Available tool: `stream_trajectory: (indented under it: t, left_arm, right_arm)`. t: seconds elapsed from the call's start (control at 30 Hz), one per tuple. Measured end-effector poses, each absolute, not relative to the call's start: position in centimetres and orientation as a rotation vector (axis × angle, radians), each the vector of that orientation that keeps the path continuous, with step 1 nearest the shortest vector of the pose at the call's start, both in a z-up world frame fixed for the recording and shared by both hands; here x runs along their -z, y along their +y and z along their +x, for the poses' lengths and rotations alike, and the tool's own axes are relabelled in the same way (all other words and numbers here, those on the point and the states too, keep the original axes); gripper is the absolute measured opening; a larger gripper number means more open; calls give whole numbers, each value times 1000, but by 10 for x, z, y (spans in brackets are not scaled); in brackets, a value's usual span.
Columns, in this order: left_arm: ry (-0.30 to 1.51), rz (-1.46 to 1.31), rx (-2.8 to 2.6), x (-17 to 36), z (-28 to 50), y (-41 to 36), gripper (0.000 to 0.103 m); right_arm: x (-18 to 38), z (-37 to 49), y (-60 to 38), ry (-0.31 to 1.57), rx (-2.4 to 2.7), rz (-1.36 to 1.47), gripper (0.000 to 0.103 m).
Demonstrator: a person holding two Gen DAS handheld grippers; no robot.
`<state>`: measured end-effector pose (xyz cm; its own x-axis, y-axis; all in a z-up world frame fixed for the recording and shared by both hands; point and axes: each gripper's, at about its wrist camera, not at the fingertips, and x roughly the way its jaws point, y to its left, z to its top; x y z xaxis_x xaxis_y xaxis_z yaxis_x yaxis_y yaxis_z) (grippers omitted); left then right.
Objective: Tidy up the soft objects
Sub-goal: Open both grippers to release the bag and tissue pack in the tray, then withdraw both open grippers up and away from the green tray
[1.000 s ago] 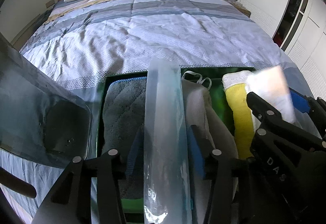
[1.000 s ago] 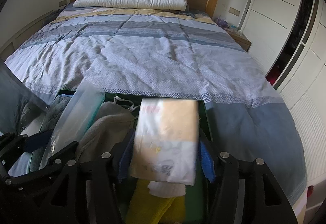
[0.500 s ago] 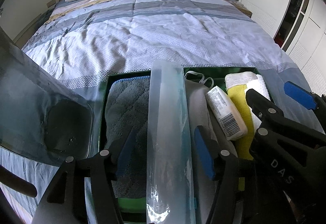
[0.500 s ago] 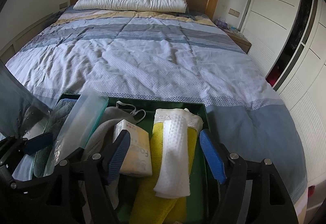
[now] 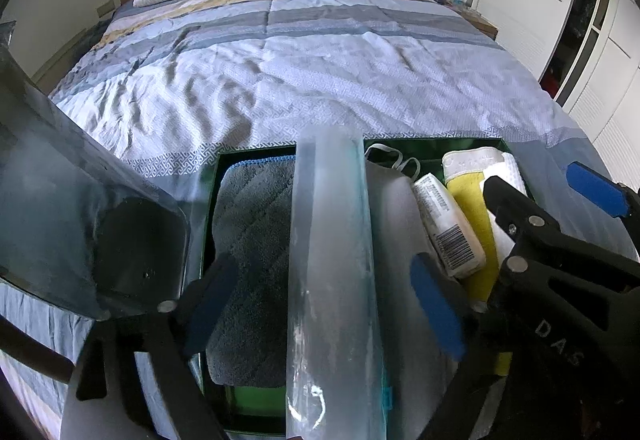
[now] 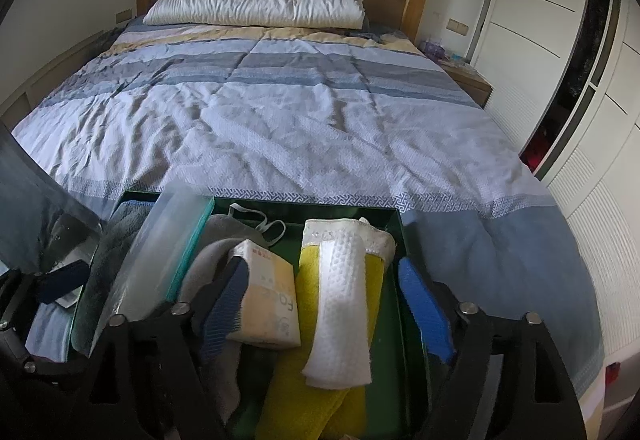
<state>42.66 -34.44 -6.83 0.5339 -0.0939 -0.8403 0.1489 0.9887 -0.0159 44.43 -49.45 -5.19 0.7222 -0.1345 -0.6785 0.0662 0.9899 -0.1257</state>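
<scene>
Both claws opened — plastic bag (image 5: 332, 260) released, long axis toward headboard.

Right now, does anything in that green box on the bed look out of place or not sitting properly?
Yes. The clear plastic bag sticks up over the green box's far rim rather than lying flat, and the tissue pack lies tilted on the grey cloth. Nothing looks spilled or damaged.
</scene>
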Motion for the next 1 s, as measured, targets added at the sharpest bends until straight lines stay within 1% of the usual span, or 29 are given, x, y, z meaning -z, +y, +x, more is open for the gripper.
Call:
stream_trajectory:
  t: [0.17,0.23,0.3,0.37,0.47,0.57,1.0]
  left_arm:
    - [995,59,145,66,426,-344,87]
    - [994,56,146,66,426,-344,87]
    - [994,49,147,64,425,-343,88]
    - [989,48,143,62,424,-343,89]
    - [980,44,139,58,423,-343,94]
    - [977,41,141,55,422,-343,95]
    - [948,33,132,41,415,-338,95]
  right_arm:
    - [50,442,-495,751,112,-93,83]
    - [49,442,-495,748,113,-91,84]
    - [48,441,-495,742,117,-89,89]
    - [46,440,-495,737,115,-84,91]
    - [42,437,-496,728,117,-79,93]
    - [40,433,-496,720,121,-76,94]
    - [24,418,-491,696,131,-83,95]
